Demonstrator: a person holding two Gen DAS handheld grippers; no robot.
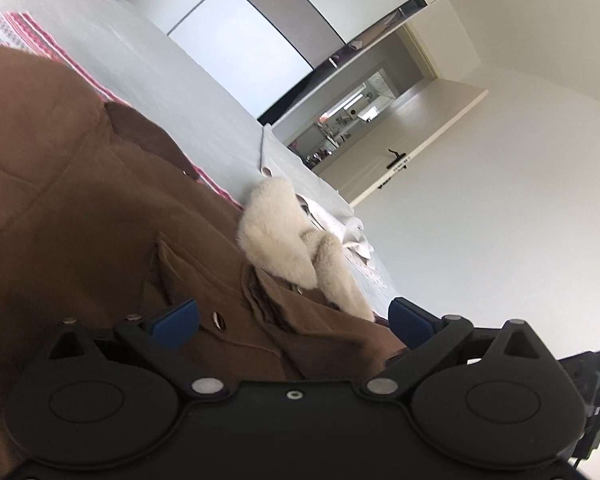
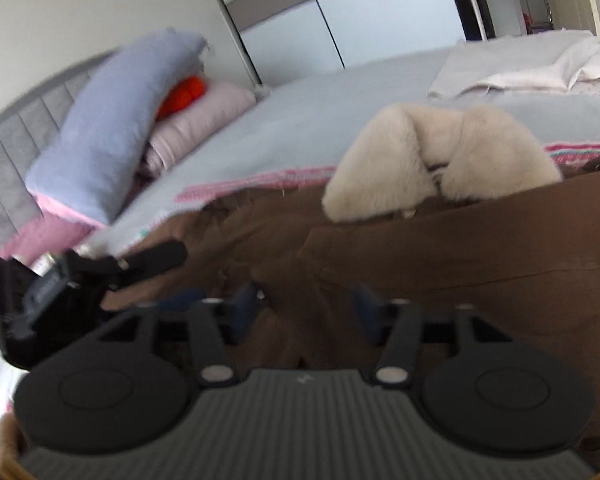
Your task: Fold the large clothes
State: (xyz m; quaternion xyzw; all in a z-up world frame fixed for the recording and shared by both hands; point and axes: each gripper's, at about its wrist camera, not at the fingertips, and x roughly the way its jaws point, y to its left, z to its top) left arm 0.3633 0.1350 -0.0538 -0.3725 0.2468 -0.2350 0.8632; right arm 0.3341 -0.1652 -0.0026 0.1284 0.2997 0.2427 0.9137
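A large brown coat (image 1: 80,200) with a cream fur collar (image 1: 276,232) lies spread on the bed. My left gripper (image 1: 293,320) is open wide over the coat's buttoned front, its blue pads (image 1: 176,320) apart from the cloth folds between them. In the right wrist view the coat (image 2: 420,264) fills the foreground and the fur collar (image 2: 380,168) lies beyond it. My right gripper (image 2: 306,312) hovers low over the brown cloth, open, with nothing pinched. The image there is blurred. The left tool's black housing (image 2: 40,300) shows at the left.
The bed has a grey sheet (image 2: 320,120) and a pink patterned blanket (image 1: 28,32) under the coat. Pillows (image 2: 112,128) and an orange item (image 2: 184,96) are stacked by the grey headboard (image 2: 8,152). A white cloth (image 2: 540,68) lies at the far corner. A wardrobe (image 1: 260,40) stands beyond.
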